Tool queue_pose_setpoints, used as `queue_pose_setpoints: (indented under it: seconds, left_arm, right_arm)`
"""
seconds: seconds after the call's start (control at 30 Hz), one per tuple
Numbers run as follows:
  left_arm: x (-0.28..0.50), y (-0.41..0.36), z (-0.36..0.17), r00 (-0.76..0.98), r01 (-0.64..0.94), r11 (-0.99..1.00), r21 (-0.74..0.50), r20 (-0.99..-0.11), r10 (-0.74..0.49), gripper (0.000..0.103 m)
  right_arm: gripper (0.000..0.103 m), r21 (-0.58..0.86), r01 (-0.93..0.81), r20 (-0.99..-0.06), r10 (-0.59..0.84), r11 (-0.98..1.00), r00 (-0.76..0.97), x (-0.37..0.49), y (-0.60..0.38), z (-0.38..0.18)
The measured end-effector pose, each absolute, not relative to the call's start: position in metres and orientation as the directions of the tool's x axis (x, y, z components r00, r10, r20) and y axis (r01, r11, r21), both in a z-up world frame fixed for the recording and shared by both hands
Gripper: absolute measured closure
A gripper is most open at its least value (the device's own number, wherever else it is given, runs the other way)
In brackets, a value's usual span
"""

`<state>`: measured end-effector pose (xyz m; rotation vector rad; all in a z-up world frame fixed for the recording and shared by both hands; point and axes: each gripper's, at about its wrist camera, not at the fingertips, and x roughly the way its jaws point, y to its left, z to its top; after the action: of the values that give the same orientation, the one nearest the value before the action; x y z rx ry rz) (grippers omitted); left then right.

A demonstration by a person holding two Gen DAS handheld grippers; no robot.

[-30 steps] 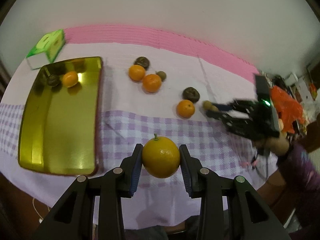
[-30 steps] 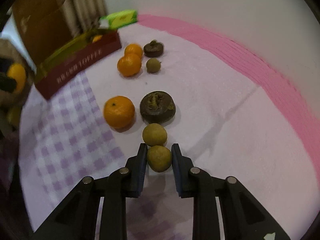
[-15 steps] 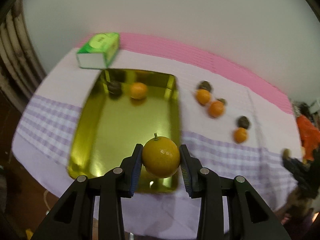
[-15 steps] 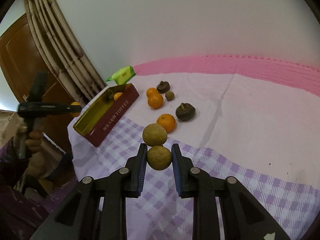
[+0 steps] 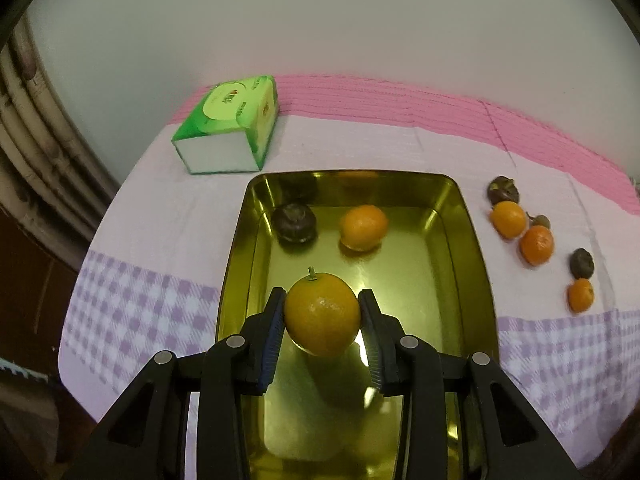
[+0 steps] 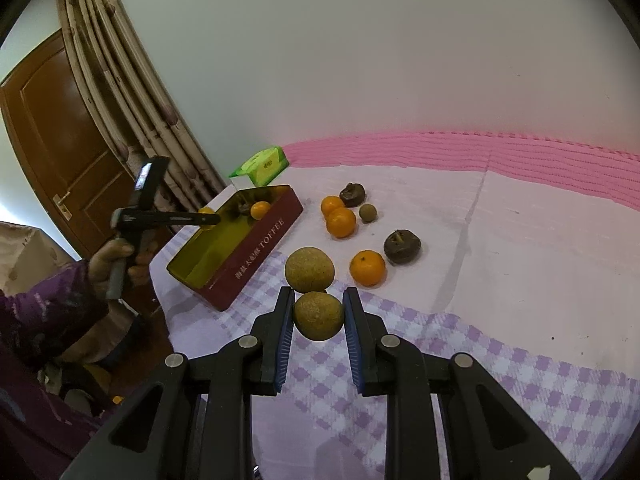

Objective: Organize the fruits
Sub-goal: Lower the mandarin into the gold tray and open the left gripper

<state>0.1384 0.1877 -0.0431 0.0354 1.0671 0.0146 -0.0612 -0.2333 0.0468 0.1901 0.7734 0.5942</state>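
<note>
— Holding what, in your left hand?

— Seen along my left gripper (image 5: pixel 322 314), the jaws are clamped on a round yellow-orange citrus fruit with a short green stem (image 5: pixel 322 313), hanging above the near half of the shiny gold metal tray (image 5: pixel 476 280). A dark brown wrinkled fruit (image 5: pixel 295 223) and a smaller orange tangerine (image 5: pixel 363 227) lie at the tray's far end. A green tissue pack (image 5: pixel 228 124) sits beyond the tray on the worktop's pink and lilac-checked cloth (image 5: pixel 132 308), and more tangerines and dark fruits lie loose to the right.

— So which step is this?

— Delivery, I judge: the fruit is over the tray and not yet set down. Next I'd lower it toward the bare floor of the tray, clear of the two already there, then part the jaws gently so it doesn't roll.

— And the right side?

— Along my right gripper (image 6: pixel 319 316), the jaws pinch a small round tan-brown fruit (image 6: pixel 319 315), lifted off the cloth; a second, like fruit (image 6: pixel 309 269) touches it just beyond, perhaps joined, I cannot tell. The tray, red-sided and lettered TOFFEE from here, stands well to the left. That load must travel there next, keeping out of the left gripper's way.
</note>
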Motion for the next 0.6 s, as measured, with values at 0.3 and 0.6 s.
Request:
queue_pose_setpoints:
  seconds: [0.3,0.6]
  left_arm:
    - [0.171,0.190,-0.062,0.458,0.014,0.995,0.100,-0.885,0.082,0.066]
    - [0.192,0.193,-0.075,0.439,0.021,0.991,0.135,-0.891,0.112,0.066]
  right_arm:
    - [0.081,0.362,-0.453,-0.602,0.575,0.815,0.554,-0.062,-0.218,0.053]
    - [0.081,0.363,-0.458,-0.609,0.579,0.811,0.543,-0.065,-0.210,0.056]
